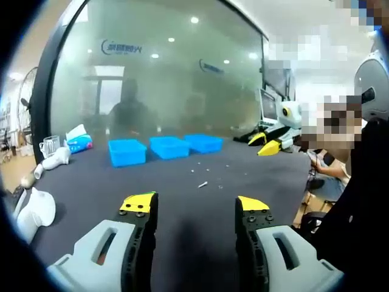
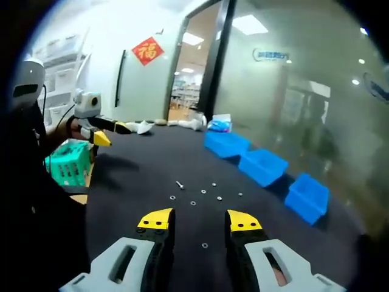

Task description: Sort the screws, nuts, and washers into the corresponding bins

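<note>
Dark grey cloth covers the tabletop (image 1: 182,201), and both grippers hang above its near edge with nothing between their yellow-tipped jaws. The left gripper (image 1: 196,207) stands with its jaws wide apart and empty; the right gripper (image 2: 197,222) is likewise parted, a little less widely, and holds nothing.

Three shallow blue plastic bins (image 1: 165,148) sit in a row at the far side of the tabletop in the left gripper view, close beside one another but not touching. In the right gripper view the same blue bins (image 2: 262,166) run along the right side, in front of a frosted glass wall (image 2: 304,91).

Small metal parts lie scattered on the bare cloth between the grippers and the bins, well apart from the bins. A silver screw (image 1: 202,184) lies in the middle of the tabletop; in the right gripper view that screw (image 2: 180,185) lies left of several small ring-shaped washers or nuts (image 2: 203,191), too small to tell apart. One small ring (image 2: 205,246) lies just ahead of the right gripper's jaws.

At the far left stands a clear glass mug (image 1: 48,146).
</note>
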A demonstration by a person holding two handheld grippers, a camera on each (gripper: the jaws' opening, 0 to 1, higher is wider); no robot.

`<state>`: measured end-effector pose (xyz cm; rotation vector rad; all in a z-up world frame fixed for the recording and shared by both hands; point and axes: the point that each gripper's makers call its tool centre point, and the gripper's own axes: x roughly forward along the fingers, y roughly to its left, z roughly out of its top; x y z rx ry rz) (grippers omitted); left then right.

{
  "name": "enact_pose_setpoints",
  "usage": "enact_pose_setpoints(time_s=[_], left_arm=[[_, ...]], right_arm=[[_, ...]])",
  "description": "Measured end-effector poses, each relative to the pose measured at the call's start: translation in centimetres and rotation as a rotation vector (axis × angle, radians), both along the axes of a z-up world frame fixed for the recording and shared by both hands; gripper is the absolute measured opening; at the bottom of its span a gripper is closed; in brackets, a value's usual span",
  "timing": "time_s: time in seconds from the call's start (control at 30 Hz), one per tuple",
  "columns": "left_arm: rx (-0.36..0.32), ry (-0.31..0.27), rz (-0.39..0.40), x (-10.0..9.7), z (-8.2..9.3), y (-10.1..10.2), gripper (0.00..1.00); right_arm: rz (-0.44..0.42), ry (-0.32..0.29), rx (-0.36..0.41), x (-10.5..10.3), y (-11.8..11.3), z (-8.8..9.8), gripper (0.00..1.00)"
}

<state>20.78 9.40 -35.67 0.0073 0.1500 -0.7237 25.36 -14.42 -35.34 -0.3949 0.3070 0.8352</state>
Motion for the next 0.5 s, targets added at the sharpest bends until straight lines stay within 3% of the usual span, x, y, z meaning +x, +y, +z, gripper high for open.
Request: enact_pose_setpoints(time_s=[0.5], left_arm=[[-0.004,0.01,0.009,0.3,-0.4,0.6,0.49]], right_arm=[[0.251,0.094,-0.261,2.6,7.0,-1.6,0.27]])
